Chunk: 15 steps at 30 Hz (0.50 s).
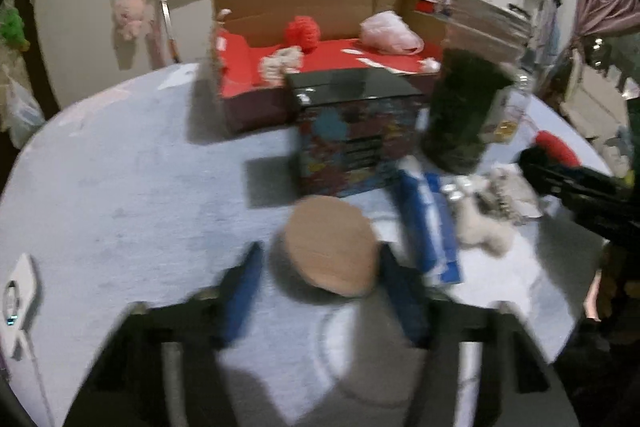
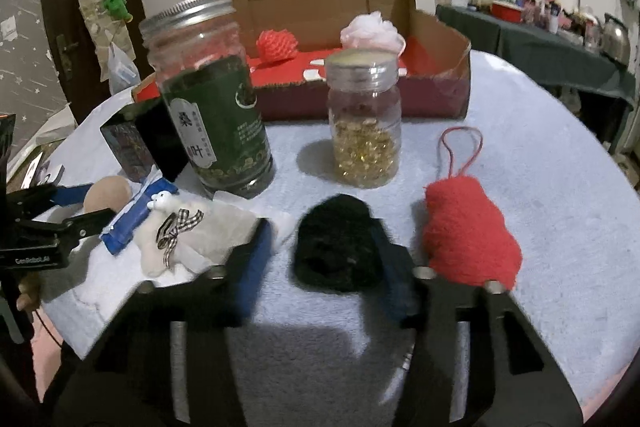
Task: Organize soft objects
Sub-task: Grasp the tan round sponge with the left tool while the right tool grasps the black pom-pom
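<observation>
On the pale fleece-covered table (image 2: 520, 131), both grippers' jaws are closed on soft things — the left gripper (image 1: 320, 267) on a round tan sponge puff (image 1: 330, 245), the right gripper (image 2: 324, 247) on a black fuzzy pad (image 2: 336, 243). These 2 shallow grips may slip when lifted.

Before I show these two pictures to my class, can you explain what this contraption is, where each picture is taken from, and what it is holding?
No robot here: a person holds a two-finger gripper in each hand, each carrying a wide-angle camera that looks along its fingers.

Left camera view: the left gripper has its fingers at either side of a tan round sponge.

Right camera view: the right gripper has closed around a black fuzzy item.

On the pale cloth-covered table lie a red fuzzy pouch, a white plush bear, two jars and a cardboard box.
</observation>
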Motion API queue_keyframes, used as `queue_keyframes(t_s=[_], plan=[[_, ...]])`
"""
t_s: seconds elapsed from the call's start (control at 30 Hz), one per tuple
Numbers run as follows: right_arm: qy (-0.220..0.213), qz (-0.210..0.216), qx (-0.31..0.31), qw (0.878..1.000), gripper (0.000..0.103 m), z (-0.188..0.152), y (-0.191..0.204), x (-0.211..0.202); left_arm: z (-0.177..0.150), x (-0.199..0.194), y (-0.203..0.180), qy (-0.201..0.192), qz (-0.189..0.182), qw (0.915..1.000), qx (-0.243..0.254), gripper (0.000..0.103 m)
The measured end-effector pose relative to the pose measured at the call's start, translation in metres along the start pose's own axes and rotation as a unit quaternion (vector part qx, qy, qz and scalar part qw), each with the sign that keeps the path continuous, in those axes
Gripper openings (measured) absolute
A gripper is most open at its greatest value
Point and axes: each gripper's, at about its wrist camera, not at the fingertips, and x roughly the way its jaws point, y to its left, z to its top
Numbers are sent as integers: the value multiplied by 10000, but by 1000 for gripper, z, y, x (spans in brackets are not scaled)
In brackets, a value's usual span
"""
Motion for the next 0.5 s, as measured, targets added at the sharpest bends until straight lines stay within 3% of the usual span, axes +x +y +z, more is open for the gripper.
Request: queue_keyframes(t_s=[0.03,0.07,0.1,0.3,0.5], plan=[[-4,49,26,10000,26,0,-2,0,0,-2,-2,-33,-97,9999,-49,30],[-32,117,64,9999,24,0,-3,-1,1,-5,-3,-65,-166,9998,-90,13],[-71,184,84,9998,23,-1,-4,-4,2,-7,-4,-97,-248,9996,-135,11],[-404,388,-75,9984,23,6,7,-29,8,-30,-27,-445,-724,9963,-83,11],[-447,657,-262,9965,23,11,23,-35,18,-29,-57,-475,-1287,9905,118,11]])
